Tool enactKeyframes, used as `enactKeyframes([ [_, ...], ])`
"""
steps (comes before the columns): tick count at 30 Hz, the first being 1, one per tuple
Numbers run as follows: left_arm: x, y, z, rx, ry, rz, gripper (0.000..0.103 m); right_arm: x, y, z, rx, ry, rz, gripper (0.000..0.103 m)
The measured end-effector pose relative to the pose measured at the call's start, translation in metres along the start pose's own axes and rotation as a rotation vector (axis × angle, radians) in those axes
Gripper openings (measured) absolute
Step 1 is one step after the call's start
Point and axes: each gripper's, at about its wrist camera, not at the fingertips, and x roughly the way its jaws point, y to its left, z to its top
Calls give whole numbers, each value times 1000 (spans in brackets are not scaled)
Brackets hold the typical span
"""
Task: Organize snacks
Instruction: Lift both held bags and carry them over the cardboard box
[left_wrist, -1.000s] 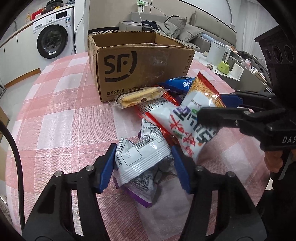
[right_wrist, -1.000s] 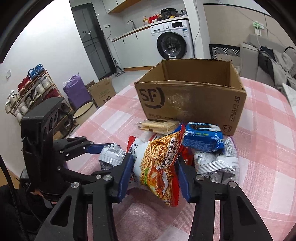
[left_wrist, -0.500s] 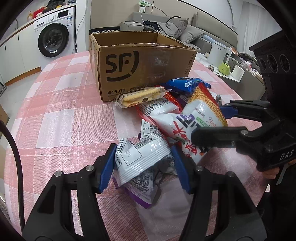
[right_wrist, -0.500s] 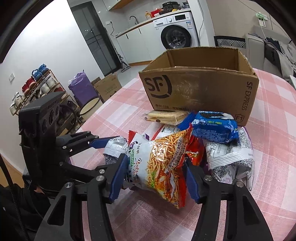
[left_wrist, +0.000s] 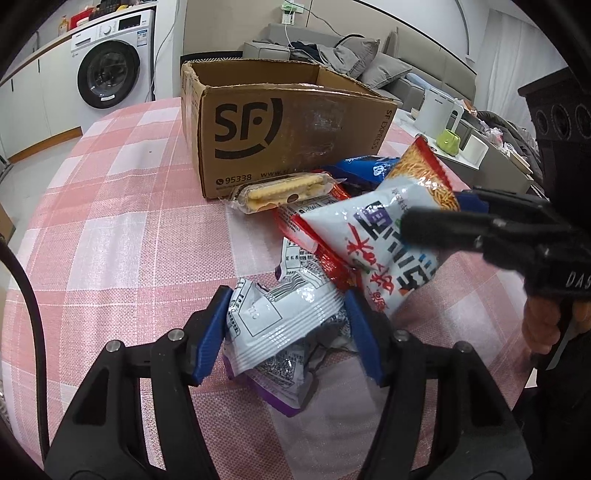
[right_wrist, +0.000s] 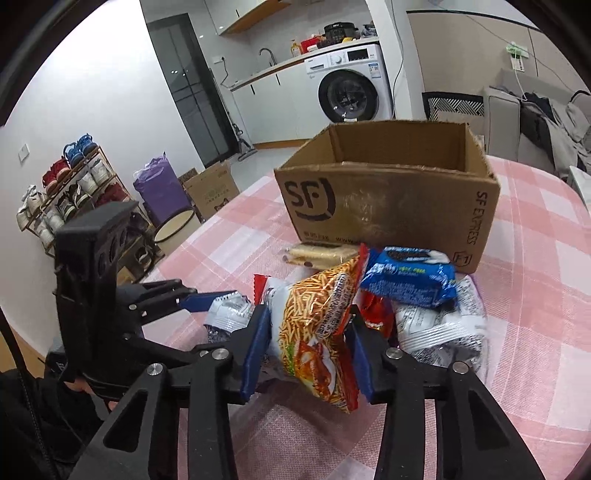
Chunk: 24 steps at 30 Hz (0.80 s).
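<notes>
Right gripper pinches the noodle bag, hiding its lower half; left gripper clamps a white packet, its box interior unseen.

**Even indoor light, heavy fisheye warp**

Both views are bright and evenly lit by soft, diffuse room light; no hard-edged shadows fall on the tabletop. Small white glare patches sit on the glossy silver snack packet and on the noodle snack bag. Faint soft shadow gathers under the snack pile. Fisheye distortion bends straight lines strongly toward the rims, and a black vignette fills all 4 corners of both frames. The centre is sharp: print on the cardboard box reads clearly. The right claw looks slightly soft in the left wrist view.
</notes>
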Motion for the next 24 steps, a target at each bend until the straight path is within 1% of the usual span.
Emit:
enactKeyframes([
  [3,-2,-1,-1,9,-5,0,56,-8,-2,3,1,-28,-3,30],
  [9,-12,1,2,-13,-49,-17,53,-11,-3,2,-4,-40,13,27],
  [11,-16,2,4,-17,-65,-21,53,-17,-2,2,-6,-63,10,24],
  [13,-22,2,6,-26,-86,-36,53,-22,-3,3,-4,-77,27,23],
  [16,-29,-1,9,-23,-104,-41,53,-29,-2,5,-9,-110,18,22],
  [24,-40,-5,12,-21,-127,-48,53,-48,-2,7,-13,-159,16,21],
])
